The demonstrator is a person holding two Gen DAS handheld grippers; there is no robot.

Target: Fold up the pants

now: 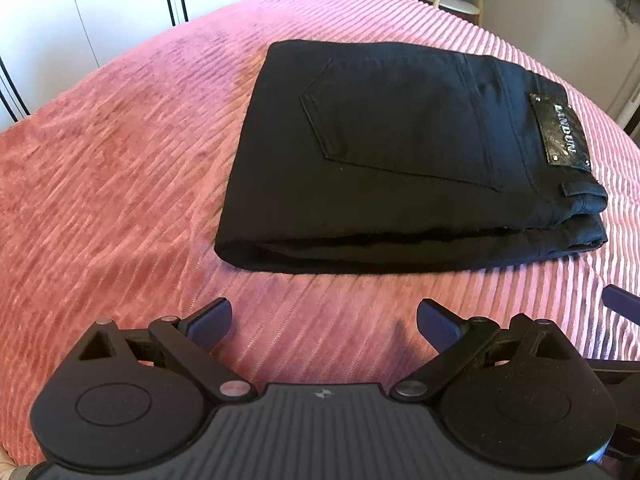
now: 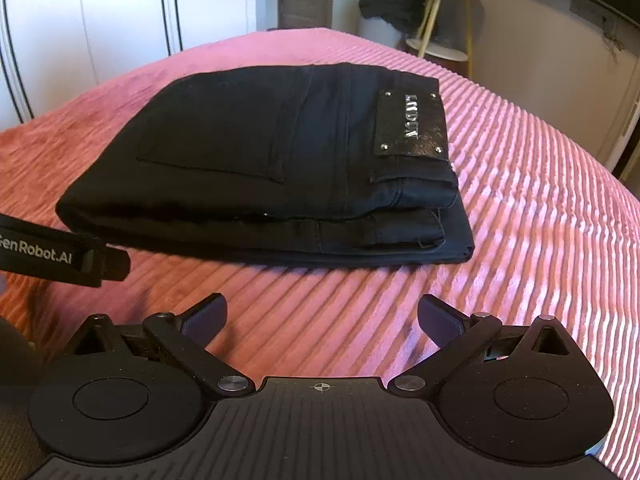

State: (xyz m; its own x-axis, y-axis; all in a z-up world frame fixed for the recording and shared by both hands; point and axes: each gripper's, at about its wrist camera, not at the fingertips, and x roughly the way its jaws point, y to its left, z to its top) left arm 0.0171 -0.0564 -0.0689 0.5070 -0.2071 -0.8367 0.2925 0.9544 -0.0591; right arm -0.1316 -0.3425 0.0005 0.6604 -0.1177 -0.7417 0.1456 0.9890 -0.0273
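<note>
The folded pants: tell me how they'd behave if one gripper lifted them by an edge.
The pants would likely unfold and droop, since the stacked layers lie loose. They look thick, so probably heavy for one pinch. Pushed, they would likely drag on the ribbed blanket rather than slide.

bright daylight, soft shadows; fisheye bends the edges, corners dark, slight blur

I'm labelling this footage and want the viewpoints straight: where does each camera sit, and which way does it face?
Left wrist: on the left tool, aimed down at the folded black pants ahead to the right; its open fingers and the right tool's tip show.
Right wrist: on the right tool, facing the pants ahead to the left; its open fingers and the left tool's branded finger show.
Shared: pants, pink ribbed bedspread.
</note>
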